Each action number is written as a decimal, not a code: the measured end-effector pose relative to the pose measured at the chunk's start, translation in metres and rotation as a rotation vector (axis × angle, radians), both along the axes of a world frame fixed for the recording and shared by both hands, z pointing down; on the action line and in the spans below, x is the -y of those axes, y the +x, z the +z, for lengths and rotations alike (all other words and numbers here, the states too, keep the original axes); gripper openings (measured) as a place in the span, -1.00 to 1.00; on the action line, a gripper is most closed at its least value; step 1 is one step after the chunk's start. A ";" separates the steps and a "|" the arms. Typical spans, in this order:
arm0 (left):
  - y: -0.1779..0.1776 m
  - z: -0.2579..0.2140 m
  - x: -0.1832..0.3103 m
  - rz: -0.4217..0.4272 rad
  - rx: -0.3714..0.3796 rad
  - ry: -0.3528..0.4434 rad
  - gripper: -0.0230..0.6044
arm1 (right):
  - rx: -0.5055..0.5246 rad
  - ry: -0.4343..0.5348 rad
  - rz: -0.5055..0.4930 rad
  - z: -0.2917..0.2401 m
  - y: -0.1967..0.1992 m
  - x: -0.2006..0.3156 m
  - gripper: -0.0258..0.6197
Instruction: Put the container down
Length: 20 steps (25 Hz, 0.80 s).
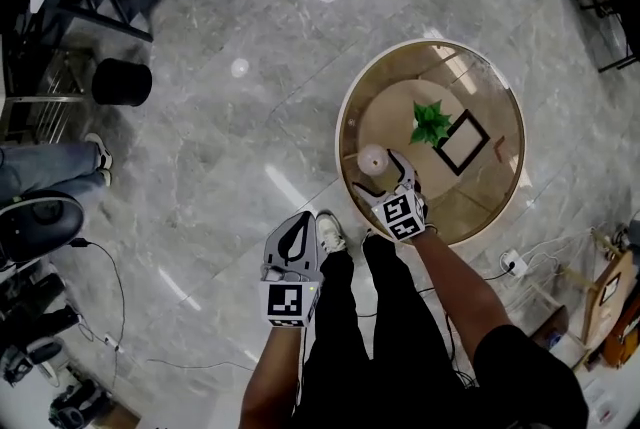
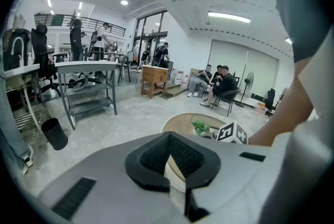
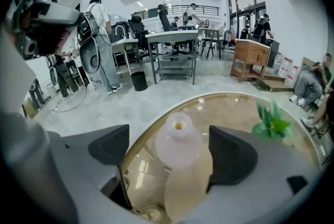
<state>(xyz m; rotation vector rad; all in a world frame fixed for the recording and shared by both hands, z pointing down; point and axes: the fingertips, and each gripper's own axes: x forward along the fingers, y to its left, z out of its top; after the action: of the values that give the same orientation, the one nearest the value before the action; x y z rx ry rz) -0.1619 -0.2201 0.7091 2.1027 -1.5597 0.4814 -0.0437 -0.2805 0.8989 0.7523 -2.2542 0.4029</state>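
Observation:
The container (image 1: 372, 158) is a pale, frosted bottle with a narrow neck. It stands upright on the round glass table (image 1: 430, 45), close to the near left rim. My right gripper (image 1: 384, 175) is open around it. In the right gripper view the container (image 3: 179, 142) sits between the two dark pads (image 3: 233, 157), with a gap on each side, and my right gripper (image 3: 171, 152) does not press on it. My left gripper (image 1: 295, 223) hangs over the floor left of the table, shut with nothing in it. In the left gripper view the left gripper (image 2: 169, 165) shows its jaws closed together.
A green plant (image 1: 430, 122) and a dark picture frame (image 1: 462, 142) sit on the table's lower shelf. A black bin (image 1: 121, 82) stands on the marble floor at far left, near a person's legs (image 1: 50, 167). Cables and a power strip (image 1: 512, 263) lie by the table.

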 end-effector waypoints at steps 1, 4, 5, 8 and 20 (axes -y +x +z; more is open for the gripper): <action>0.002 -0.009 -0.001 0.006 0.000 0.007 -0.94 | 0.014 0.017 0.000 -0.021 0.002 -0.005 0.49; 0.006 -0.040 -0.001 0.034 -0.007 0.051 -0.94 | 0.086 0.096 0.005 -0.094 0.000 -0.011 0.48; 0.007 -0.050 -0.001 0.046 -0.007 0.066 -0.94 | 0.120 0.125 0.012 -0.120 -0.003 -0.012 0.48; 0.011 -0.083 -0.006 0.072 0.000 0.093 -0.94 | 0.200 0.197 0.049 -0.194 -0.001 -0.019 0.46; 0.034 -0.191 -0.030 0.194 -0.035 0.225 -0.94 | 0.323 0.477 0.085 -0.418 0.020 -0.068 -0.79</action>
<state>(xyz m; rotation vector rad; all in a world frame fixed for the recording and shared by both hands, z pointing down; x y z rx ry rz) -0.1280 -0.1903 0.5183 2.4342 -1.4556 0.3451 -0.0241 -0.2123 0.4807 1.0907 -2.6698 0.0160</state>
